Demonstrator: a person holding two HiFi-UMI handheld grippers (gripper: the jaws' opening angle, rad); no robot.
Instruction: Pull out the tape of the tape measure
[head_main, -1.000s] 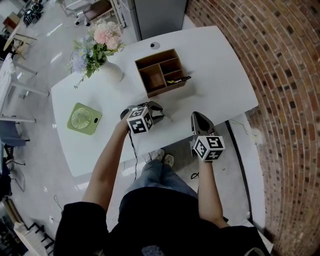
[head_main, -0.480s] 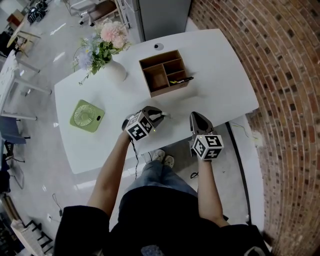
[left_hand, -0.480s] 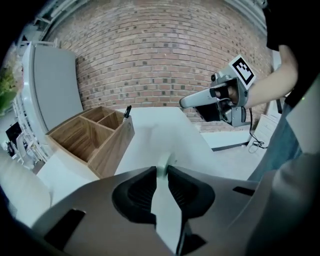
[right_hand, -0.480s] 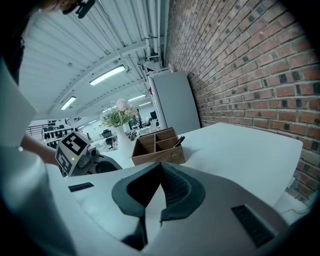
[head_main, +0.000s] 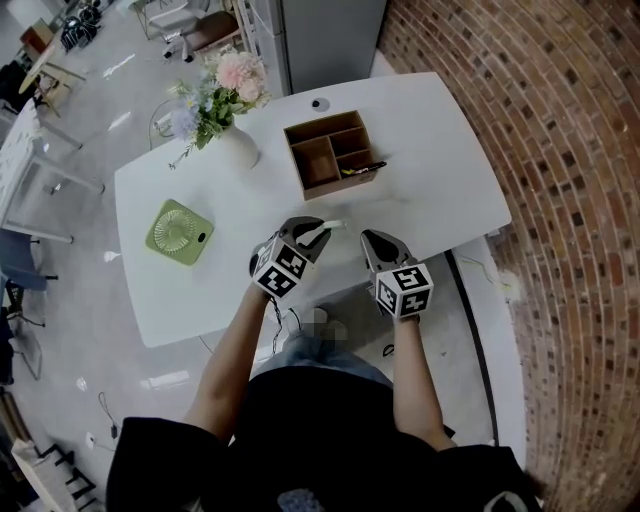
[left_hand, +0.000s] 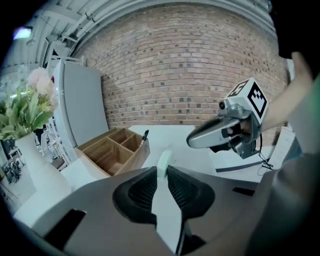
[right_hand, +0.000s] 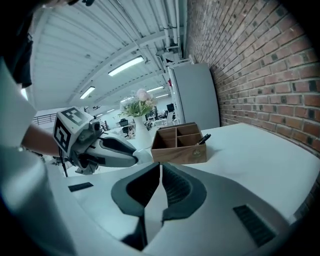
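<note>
A small pale tape measure (head_main: 331, 226) sits edge-on between the pads of my left gripper (head_main: 318, 232), lifted a little above the white table (head_main: 440, 140). In the left gripper view its whitish case (left_hand: 163, 161) pokes out past the ribbed pads; the jaws have just been closing and now press on it. No pulled-out tape shows. My right gripper (head_main: 368, 238) hovers close on the right, its tip aimed at the tape measure, jaws together with nothing between them (right_hand: 160, 169). The left gripper view shows it (left_hand: 195, 141) as well.
A wooden organiser (head_main: 328, 152) with a black pen (head_main: 360, 166) stands behind the grippers. A white vase of flowers (head_main: 232, 145) and a green fan (head_main: 180, 232) are at the left. The table's front edge runs under both hands. A brick wall (head_main: 560, 200) lies to the right.
My left gripper has risen off the table with the tape measure and rolled. The right gripper has moved left, closer to it.
</note>
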